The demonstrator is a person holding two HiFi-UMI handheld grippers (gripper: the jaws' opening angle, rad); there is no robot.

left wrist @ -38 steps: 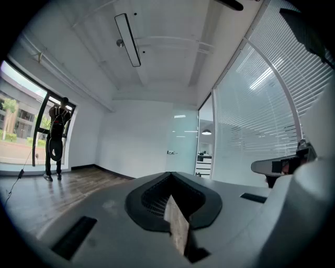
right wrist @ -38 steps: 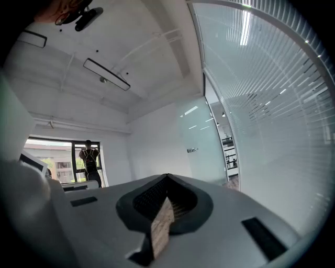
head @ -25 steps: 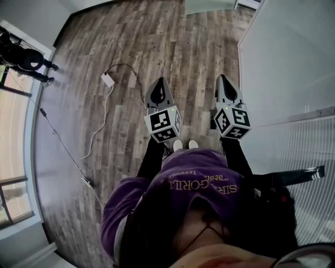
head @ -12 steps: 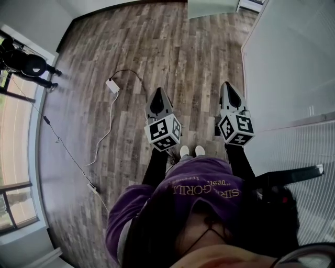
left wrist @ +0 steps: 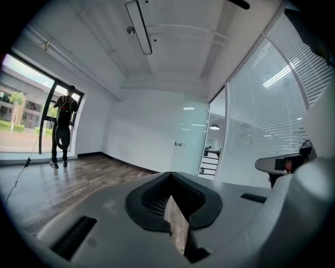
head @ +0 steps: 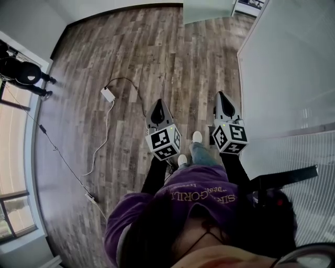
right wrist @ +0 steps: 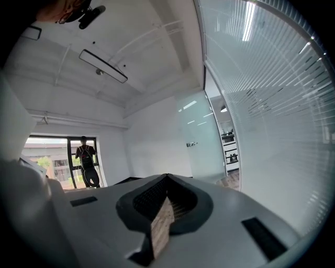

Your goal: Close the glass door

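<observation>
The glass door (left wrist: 191,138) is a frosted panel far ahead and stands open, with a small handle (left wrist: 179,143) on it. An open doorway (left wrist: 212,152) into another room is to its right. The right gripper view shows the same door (right wrist: 201,141) and handle (right wrist: 192,144). In the head view the door's foot (head: 207,10) is at the top edge. My left gripper (head: 159,106) and right gripper (head: 222,98) point forward over the wood floor, side by side and far from the door. Both are shut and hold nothing, with their tips (left wrist: 170,174) (right wrist: 167,176) meeting.
A frosted, striped glass wall (head: 293,68) runs close along the right. A white adapter (head: 108,94) with a cable lies on the floor to the left. Another person (left wrist: 63,123) stands by the big window at far left. My shoe (head: 197,137) shows between the grippers.
Both grippers have sunk a little in the head view and stayed shut. One shoe has stepped forward, and the floor has slid back under me.
</observation>
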